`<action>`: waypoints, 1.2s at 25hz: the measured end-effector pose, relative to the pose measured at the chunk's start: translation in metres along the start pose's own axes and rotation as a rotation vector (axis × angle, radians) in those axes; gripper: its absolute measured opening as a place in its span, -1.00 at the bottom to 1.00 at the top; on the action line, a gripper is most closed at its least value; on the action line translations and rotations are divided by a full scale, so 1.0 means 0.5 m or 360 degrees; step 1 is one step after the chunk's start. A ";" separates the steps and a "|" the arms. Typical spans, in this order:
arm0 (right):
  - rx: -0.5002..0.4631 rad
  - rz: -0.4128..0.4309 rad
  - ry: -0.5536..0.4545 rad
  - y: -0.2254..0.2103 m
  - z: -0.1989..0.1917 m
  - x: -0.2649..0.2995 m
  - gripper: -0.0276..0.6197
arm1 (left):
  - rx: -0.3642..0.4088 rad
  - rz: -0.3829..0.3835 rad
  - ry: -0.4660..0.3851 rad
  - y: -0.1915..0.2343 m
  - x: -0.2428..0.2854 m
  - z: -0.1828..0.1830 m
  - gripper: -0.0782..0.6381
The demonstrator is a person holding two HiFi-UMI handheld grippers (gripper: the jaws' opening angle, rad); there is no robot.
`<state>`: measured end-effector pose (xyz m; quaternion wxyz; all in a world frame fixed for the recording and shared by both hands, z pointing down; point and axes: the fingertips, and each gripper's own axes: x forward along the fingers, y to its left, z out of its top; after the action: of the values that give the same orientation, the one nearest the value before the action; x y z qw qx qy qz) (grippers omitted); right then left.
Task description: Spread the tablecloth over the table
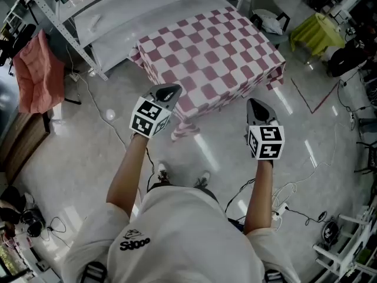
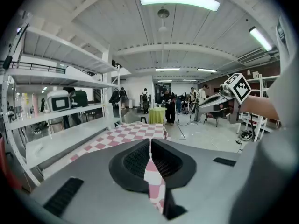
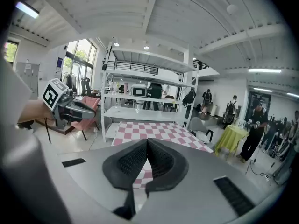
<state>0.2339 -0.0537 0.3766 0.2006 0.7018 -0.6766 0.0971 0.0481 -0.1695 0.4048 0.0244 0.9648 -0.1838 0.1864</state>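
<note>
A pink-and-white checked tablecloth (image 1: 212, 52) lies over the table ahead of me, its near edge lifted toward me. My left gripper (image 1: 171, 91) is shut on the near left part of the cloth. A checked strip (image 2: 152, 177) runs between its closed pads (image 2: 140, 157), and a fold (image 1: 184, 128) hangs below it. My right gripper (image 1: 255, 102) is at the near right edge, jaws shut, with checked cloth (image 3: 140, 174) showing between and under its pads (image 3: 161, 160). Beyond both grippers the cloth (image 3: 159, 130) covers the tabletop.
A white metal shelving rack (image 1: 88, 16) stands just behind the table. A pink cloth (image 1: 35, 78) hangs over a chair at the left. A yellow-green covered table (image 1: 315, 31) and a chair (image 1: 268, 10) are at the right. Cables (image 1: 294, 199) lie on the floor by my feet.
</note>
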 end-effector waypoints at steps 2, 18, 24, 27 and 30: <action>-0.0017 -0.0039 -0.0007 -0.006 0.027 -0.011 -0.84 | 0.0056 0.0017 -0.0043 0.012 -0.008 0.043 -0.67; -0.0221 -0.0101 -0.0272 0.005 0.247 -0.060 -0.84 | 0.0365 -0.0098 -0.0340 -0.031 -0.036 0.272 -0.68; -0.0267 -0.0081 -0.0373 0.017 0.305 -0.074 -0.84 | 0.0418 -0.0104 -0.0443 -0.036 -0.057 0.338 -0.68; -0.0279 -0.0066 -0.0369 0.020 0.310 -0.071 -0.84 | 0.0426 -0.0094 -0.0468 -0.032 -0.064 0.347 -0.68; -0.0288 -0.0078 -0.0372 0.019 0.307 -0.072 -0.85 | 0.0433 -0.0086 -0.0502 -0.035 -0.075 0.356 -0.68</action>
<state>0.2012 -0.0844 0.2253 0.1852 0.7038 -0.6839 -0.0517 0.0848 -0.1607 0.2258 -0.1303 0.9810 -0.1326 0.0556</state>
